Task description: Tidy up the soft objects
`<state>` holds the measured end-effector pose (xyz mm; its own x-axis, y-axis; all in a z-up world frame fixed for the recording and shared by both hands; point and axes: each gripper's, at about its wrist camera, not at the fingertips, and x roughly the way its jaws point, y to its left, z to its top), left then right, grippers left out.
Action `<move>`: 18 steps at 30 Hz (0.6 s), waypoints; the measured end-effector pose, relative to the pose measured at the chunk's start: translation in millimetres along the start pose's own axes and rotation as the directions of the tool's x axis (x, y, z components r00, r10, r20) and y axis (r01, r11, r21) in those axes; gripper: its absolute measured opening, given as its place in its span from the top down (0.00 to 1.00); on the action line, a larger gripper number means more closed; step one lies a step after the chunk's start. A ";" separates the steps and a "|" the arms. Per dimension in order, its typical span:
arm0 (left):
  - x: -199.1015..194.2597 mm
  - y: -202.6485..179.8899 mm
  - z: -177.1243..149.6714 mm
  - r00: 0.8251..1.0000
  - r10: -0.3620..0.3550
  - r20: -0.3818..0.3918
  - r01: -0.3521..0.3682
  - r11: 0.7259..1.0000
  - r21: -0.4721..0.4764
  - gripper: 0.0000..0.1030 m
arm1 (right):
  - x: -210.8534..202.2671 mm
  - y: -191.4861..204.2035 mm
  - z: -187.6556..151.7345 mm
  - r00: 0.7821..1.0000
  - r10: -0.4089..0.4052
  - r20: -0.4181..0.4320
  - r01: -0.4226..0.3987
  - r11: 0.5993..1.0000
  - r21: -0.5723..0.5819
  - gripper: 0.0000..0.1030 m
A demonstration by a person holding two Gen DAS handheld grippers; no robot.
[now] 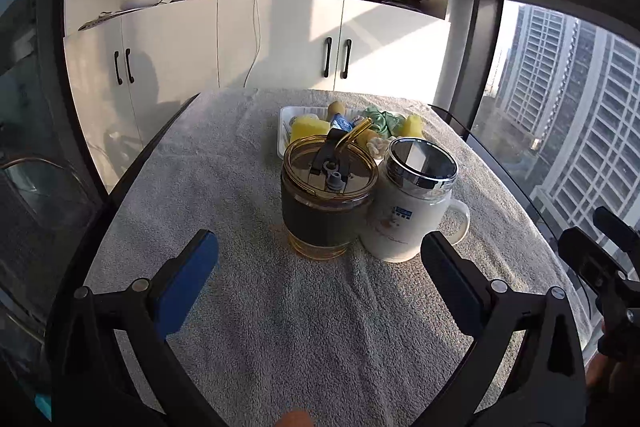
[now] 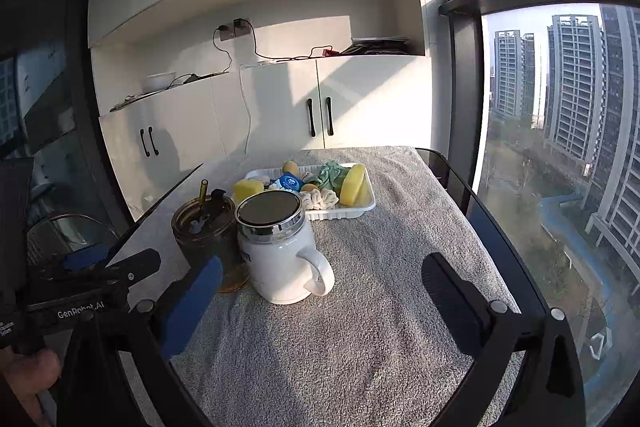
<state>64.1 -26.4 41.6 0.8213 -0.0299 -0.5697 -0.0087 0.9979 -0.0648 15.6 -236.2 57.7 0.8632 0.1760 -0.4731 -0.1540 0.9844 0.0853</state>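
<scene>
With both of my tongs hanging over the near part of the grey towel-covered table (image 1: 248, 307), I judge the sorting to be at a pause between pieces: nothing is in either grip. My left gripper (image 1: 320, 267) stands wide open and empty, its blue pad to the left and its dark one to the right, framing the two cups just beyond it. My right gripper (image 2: 320, 291) gapes just as wide, also empty, with the white mug (image 2: 280, 259) just past its left pad.

The soft objects all lie in the white tray (image 2: 360, 209) at the far side of the table, behind the cups: yellow sponges (image 2: 353, 185), a green cloth (image 2: 332, 174), a cream scrunchie-like bundle (image 2: 322, 199) at the tray's near edge, a blue-labelled packet (image 2: 287, 183) and a couple of tan rounded things I cannot name. An amber glass tumbler with a straw (image 1: 326, 203) stands touching the white mug on its left; both cups wear lids.

Whether the tray is the source or the goal I cannot tell from here. If more picking is wanted, my next move calls for reaching past or around the cups without knocking them, the right side being the freer path, then closing gently on one soft piece, since sponge and cloth will squash and may drag neighbours along.
</scene>
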 end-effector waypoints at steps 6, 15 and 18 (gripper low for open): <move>1.8 -4.4 -8.7 0.999 0.026 -0.029 -0.026 1.000 0.001 0.00 | -17.2 22.8 -7.3 1.000 -0.003 0.003 0.003 0.998 -0.070 0.01; -3.7 -1.7 -17.7 0.998 0.060 -0.019 -0.061 0.997 -0.052 0.00 | -17.9 22.6 -9.1 0.999 -0.046 -0.011 0.046 0.998 -0.039 0.01; -7.9 -6.4 -17.2 0.996 0.093 -0.002 -0.093 0.995 -0.027 0.00 | -9.7 20.3 -10.5 0.997 -0.067 -0.035 0.066 0.997 -0.038 0.01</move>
<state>47.9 -33.6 32.4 0.8159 0.0630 -0.5747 -0.1002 0.9944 -0.0332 -0.9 -218.0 54.8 0.8541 0.1093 -0.5085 -0.1147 0.9932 0.0209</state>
